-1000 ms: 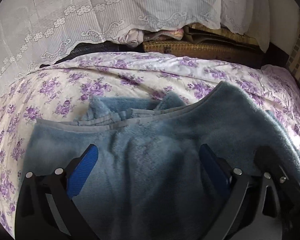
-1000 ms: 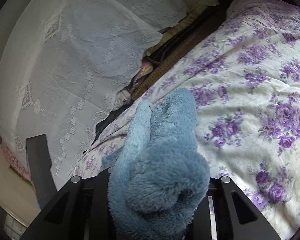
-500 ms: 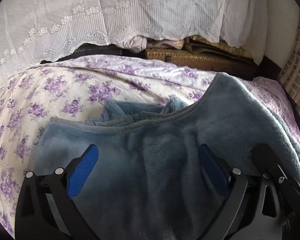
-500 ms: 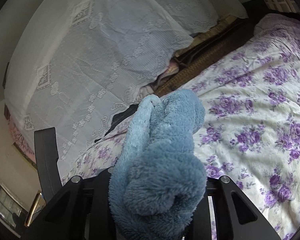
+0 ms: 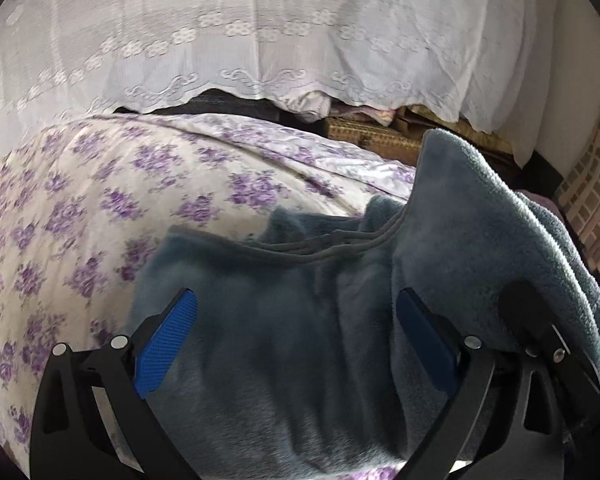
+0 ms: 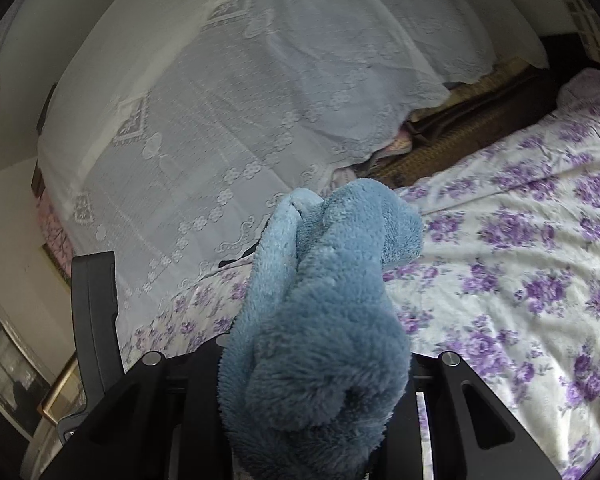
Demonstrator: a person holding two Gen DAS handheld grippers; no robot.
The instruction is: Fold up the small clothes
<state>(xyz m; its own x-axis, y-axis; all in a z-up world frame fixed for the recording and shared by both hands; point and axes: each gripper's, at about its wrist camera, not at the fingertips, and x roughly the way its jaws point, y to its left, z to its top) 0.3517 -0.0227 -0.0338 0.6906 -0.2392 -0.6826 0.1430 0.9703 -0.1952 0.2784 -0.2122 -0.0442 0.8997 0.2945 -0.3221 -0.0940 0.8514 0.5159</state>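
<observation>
The fluffy blue fleece garment (image 5: 292,320) lies spread on the bedspread, filling the lower middle of the left wrist view, its grey-trimmed edge running across the centre and one side lifted into a peak toward 2 o'clock. In the right wrist view a bunched fold of the same fleece (image 6: 320,340) rises from 6 o'clock toward the centre.

The left gripper (image 5: 296,344) has its jaws spread wide; both blue ribbed pads (image 5: 166,344) stand apart over the fleece and clamp nothing, though whether they touch the pile cannot be told. The right gripper (image 6: 316,392) is clamped on the bunched fold, its fingers hidden beneath the cloth, and it appears again at 4 o'clock in the left wrist view, draped by the raised side.

No brand, label or legible writing shows.

Beneath the garment is the white bedspread printed with purple flowers (image 5: 80,208). Toward 12 o'clock hangs a white lace cloth with scalloped embroidered edge (image 5: 260,48), and below its hem sits a brown woven wicker box (image 5: 368,136).
</observation>
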